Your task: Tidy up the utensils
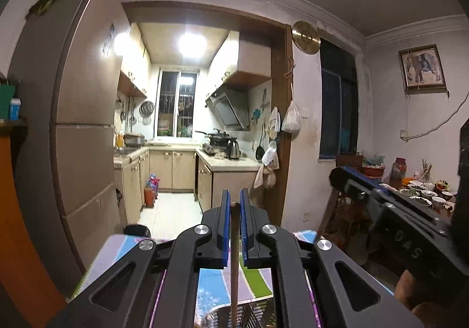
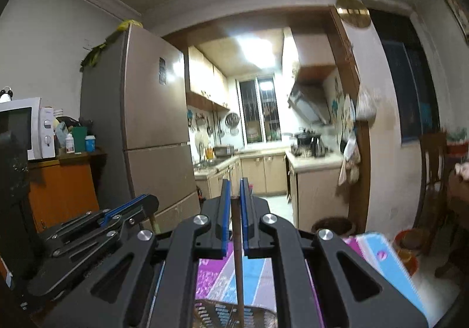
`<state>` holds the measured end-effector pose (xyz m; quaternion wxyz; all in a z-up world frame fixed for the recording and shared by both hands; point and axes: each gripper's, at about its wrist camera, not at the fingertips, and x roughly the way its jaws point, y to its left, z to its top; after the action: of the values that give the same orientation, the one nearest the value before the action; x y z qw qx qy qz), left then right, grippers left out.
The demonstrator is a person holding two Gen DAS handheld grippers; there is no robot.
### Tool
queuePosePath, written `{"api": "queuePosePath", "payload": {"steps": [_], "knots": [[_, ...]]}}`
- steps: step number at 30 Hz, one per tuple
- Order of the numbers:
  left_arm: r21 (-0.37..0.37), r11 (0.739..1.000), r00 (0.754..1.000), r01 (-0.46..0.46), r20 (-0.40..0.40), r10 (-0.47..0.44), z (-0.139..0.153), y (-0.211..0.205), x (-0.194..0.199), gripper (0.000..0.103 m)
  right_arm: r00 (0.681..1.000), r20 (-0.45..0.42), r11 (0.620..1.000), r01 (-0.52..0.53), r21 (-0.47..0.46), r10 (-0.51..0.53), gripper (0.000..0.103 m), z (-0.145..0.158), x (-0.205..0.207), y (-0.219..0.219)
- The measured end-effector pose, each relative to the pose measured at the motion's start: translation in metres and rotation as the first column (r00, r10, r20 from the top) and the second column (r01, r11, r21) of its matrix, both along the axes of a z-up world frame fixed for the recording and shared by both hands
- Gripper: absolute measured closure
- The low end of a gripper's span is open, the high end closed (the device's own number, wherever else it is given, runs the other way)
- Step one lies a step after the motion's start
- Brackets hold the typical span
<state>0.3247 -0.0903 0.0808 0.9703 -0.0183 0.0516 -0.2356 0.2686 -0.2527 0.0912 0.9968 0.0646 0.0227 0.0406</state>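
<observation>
My left gripper (image 1: 234,202) is shut on a light wooden utensil handle (image 1: 234,254) that stands upright between its blue pads and runs down into a perforated metal utensil holder (image 1: 252,314). My right gripper (image 2: 234,190) is shut on a thin dark wooden stick, perhaps a chopstick (image 2: 239,263), upright over the same slotted holder (image 2: 222,313). The right gripper shows at the right in the left wrist view (image 1: 381,196). The left gripper shows at the left in the right wrist view (image 2: 123,212). What lies inside the holder is hidden.
A table with a colourful striped cloth (image 1: 211,284) lies under both grippers. A tall fridge (image 1: 79,123) stands left, beside a kitchen doorway (image 1: 187,129). A side table with several bowls (image 1: 422,193) stands right. A microwave (image 2: 26,129) sits on an orange cabinet.
</observation>
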Motion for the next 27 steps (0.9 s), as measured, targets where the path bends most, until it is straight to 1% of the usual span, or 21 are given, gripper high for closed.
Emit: {"api": "queuePosePath", "payload": {"steps": [2,5,7,9,11,12,13,15,18,20,21,23,24,25,27], "knots": [[0.009,1.0,1.0,-0.001,-0.018,0.002,-0.015,0.0,0.004,0.095,1.0,-0.029,1.0,-0.011,0.015,0.012,0.098,-0.015,0.005,0.004],[0.034,0.999,0.999,-0.007,-0.045,0.009,-0.037,-0.002,0.006,0.095,0.998,-0.069,1.0,-0.016,0.001,0.016,0.098,-0.037,0.009,0.014],[0.038,0.999,0.998,-0.008,-0.067,0.011,-0.047,-0.003,0.009,0.095,0.996,-0.093,1.0,-0.013,-0.01,0.012,0.098,-0.05,0.01,0.02],[0.036,0.999,0.996,-0.008,-0.085,0.011,-0.056,-0.002,0.011,0.095,0.994,-0.111,1.0,-0.007,-0.02,0.005,0.098,-0.057,0.01,0.024],[0.033,0.999,0.996,-0.03,-0.087,0.033,-0.062,0.001,0.011,0.095,0.992,-0.126,1.0,-0.005,-0.028,0.002,0.096,-0.059,0.009,0.028],[0.032,0.999,0.995,-0.031,-0.092,0.034,-0.064,0.003,0.01,0.095,0.992,-0.125,0.999,-0.001,-0.032,-0.003,0.09,-0.057,0.006,0.028],[0.035,0.999,0.995,-0.034,-0.091,0.037,-0.064,0.005,0.009,0.095,0.993,-0.116,0.999,0.001,-0.032,-0.004,0.086,-0.054,0.003,0.028],[0.029,0.998,0.996,-0.047,-0.078,0.049,-0.059,0.01,0.003,0.095,0.997,-0.078,1.0,0.009,-0.029,-0.011,0.071,-0.042,-0.008,0.026],[-0.011,0.998,0.997,-0.055,-0.06,0.054,-0.041,0.026,-0.008,0.095,0.999,-0.037,1.0,0.014,-0.022,-0.015,0.071,-0.024,-0.025,0.017],[-0.027,0.997,0.997,-0.077,-0.013,0.077,-0.024,0.04,-0.026,0.095,1.0,0.007,0.999,0.013,-0.038,-0.013,0.071,-0.006,-0.049,0.01],[-0.034,0.995,0.996,-0.089,0.008,0.09,-0.016,0.048,-0.036,0.095,0.999,0.031,0.999,0.019,-0.051,-0.017,0.071,0.004,-0.068,0.005],[-0.039,0.993,0.992,-0.11,0.062,0.113,-0.002,0.069,-0.066,0.095,0.998,0.062,0.998,0.024,-0.059,-0.02,0.071,0.015,-0.099,-0.008],[-0.035,0.993,0.989,-0.117,0.083,0.119,0.002,0.078,-0.081,0.091,0.997,0.078,0.997,0.027,-0.065,-0.022,0.071,0.02,-0.117,-0.014],[-0.027,0.992,0.987,-0.121,0.105,0.123,0.004,0.088,-0.097,0.089,0.995,0.094,0.995,0.047,-0.084,-0.039,0.071,0.025,-0.145,-0.022],[0.011,0.991,0.98,-0.137,0.148,0.134,0.004,0.109,-0.135,0.08,0.992,0.107,0.992,0.074,-0.103,-0.063,0.071,0.027,-0.18,-0.035]]}}
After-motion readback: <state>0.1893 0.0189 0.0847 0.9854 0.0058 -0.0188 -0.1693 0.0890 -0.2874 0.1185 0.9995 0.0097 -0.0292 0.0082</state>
